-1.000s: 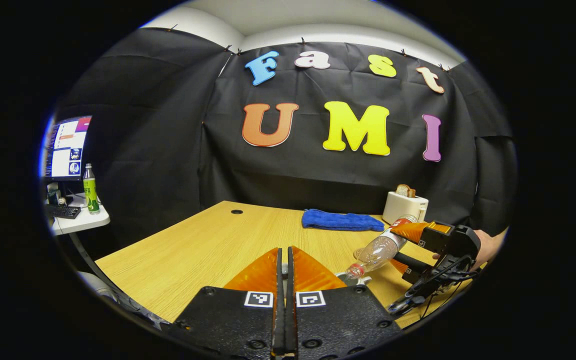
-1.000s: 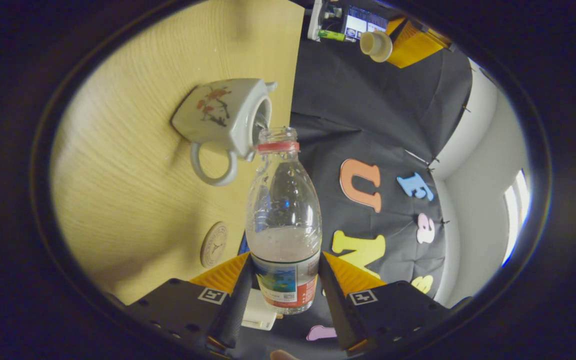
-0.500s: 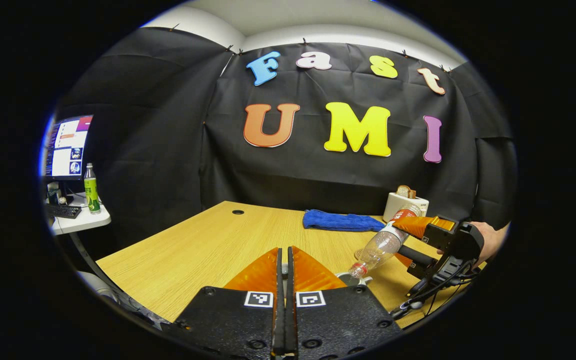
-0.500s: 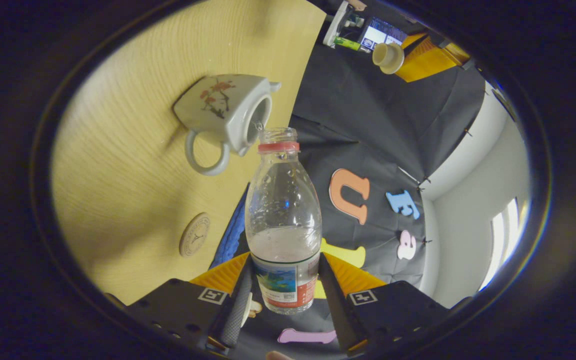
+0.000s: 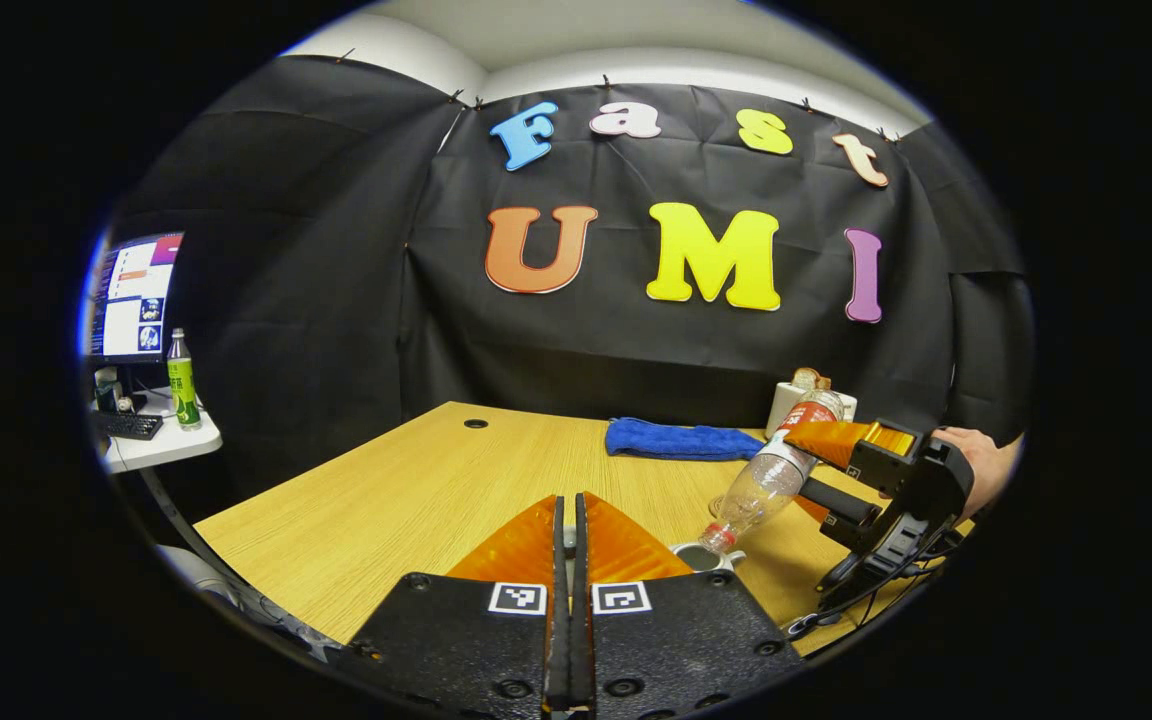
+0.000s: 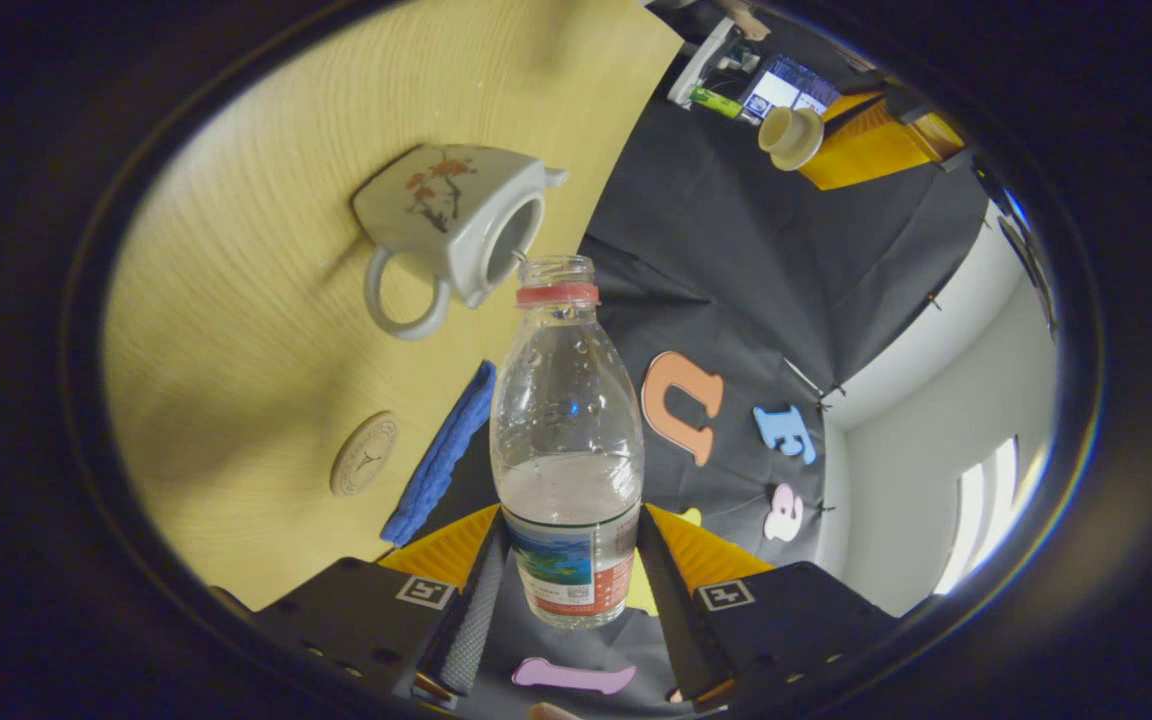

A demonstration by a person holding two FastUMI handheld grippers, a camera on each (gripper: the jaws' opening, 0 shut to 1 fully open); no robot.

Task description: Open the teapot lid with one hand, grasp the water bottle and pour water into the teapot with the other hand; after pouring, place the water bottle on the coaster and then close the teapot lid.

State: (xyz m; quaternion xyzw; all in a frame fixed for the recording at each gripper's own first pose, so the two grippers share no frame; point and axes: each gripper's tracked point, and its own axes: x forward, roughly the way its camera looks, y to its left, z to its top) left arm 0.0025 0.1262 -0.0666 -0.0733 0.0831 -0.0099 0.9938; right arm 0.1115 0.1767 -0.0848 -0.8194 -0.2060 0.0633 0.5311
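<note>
A: Right claw [image 6: 568, 600] clenched on water bottle [image 6: 566, 440], mouth at open teapot [image 6: 451, 235] on the counter [image 6: 266, 400]?
B: Yes. Left claw [image 5: 567, 545] pinches lid [image 6: 789, 136] aloft. Keep the neck over the opening, tilt slowly.

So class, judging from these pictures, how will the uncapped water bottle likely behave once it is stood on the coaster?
The water bottle looks thin clear plastic, so it probably flexes under the right gripper. It seems under half full, so fairly light. Tall, narrow and uncapped, it may tip and spill on the small coaster.
</note>
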